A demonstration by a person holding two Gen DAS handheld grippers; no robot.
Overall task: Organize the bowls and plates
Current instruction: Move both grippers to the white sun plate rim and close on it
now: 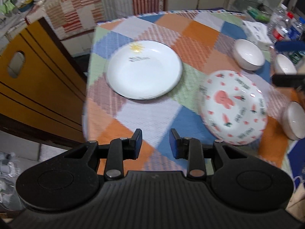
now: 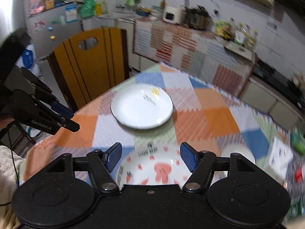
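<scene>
While both tools are hanging open and empty, the rabbit plate (image 1: 233,107) is sitting near the desk's (image 1: 152,118) right edge, the sun plate (image 1: 144,69) mid-desk; I'd be gripping a rim squarely before stacking.

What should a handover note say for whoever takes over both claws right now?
Left claw: open, empty, above the table.
Right claw: open, empty, above the bunny plate.
Sun plate lies alone on the checked tablecloth; bunny plate lies beside it, apart.
Three white bowls stand separately at the right.
Done: nothing stacked.
Left: stack the plates, nest the bowls.
</scene>
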